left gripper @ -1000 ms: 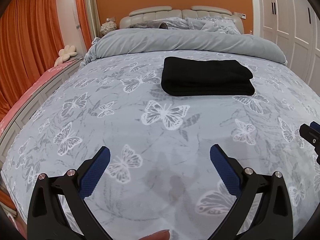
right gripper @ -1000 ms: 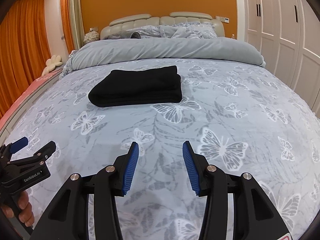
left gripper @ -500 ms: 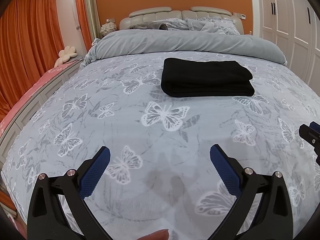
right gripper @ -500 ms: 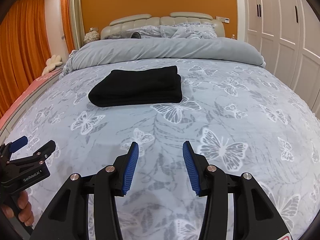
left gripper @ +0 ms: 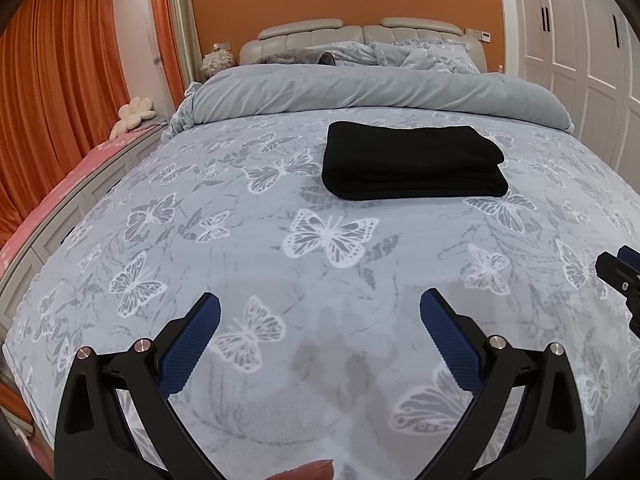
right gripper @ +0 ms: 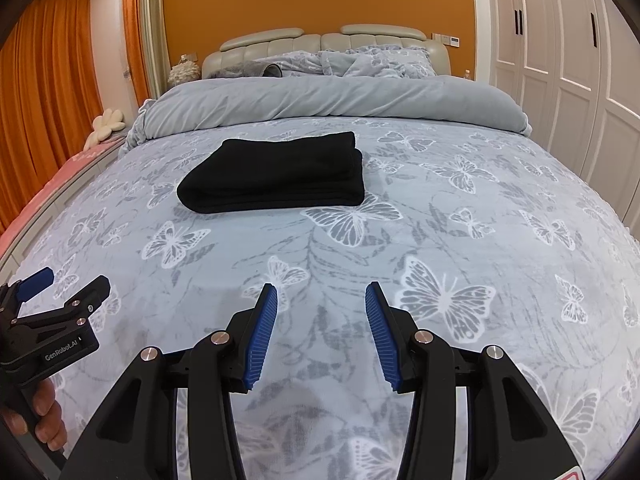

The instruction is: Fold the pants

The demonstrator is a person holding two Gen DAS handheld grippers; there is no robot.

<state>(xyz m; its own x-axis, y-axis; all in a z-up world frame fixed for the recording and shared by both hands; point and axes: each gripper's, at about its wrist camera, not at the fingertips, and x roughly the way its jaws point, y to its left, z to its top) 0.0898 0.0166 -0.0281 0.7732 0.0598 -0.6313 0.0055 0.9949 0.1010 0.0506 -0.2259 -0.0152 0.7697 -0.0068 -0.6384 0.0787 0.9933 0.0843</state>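
The black pants (left gripper: 412, 164) lie folded in a neat rectangular stack on the butterfly-print bed cover (left gripper: 320, 280); they also show in the right wrist view (right gripper: 276, 180). My left gripper (left gripper: 320, 304) is open wide and empty, held low over the cover well short of the pants. My right gripper (right gripper: 321, 294) is open and empty, also near the foot of the bed. Each gripper shows at the edge of the other's view: the left gripper (right gripper: 60, 296) and the tip of the right gripper (left gripper: 624, 272).
A rolled grey duvet (left gripper: 360, 88) lies across the bed behind the pants, with pillows (right gripper: 360, 60) at the headboard. Orange curtains (left gripper: 60, 100) and a pink bench (left gripper: 60, 184) are on the left. White wardrobe doors (right gripper: 560, 60) stand on the right.
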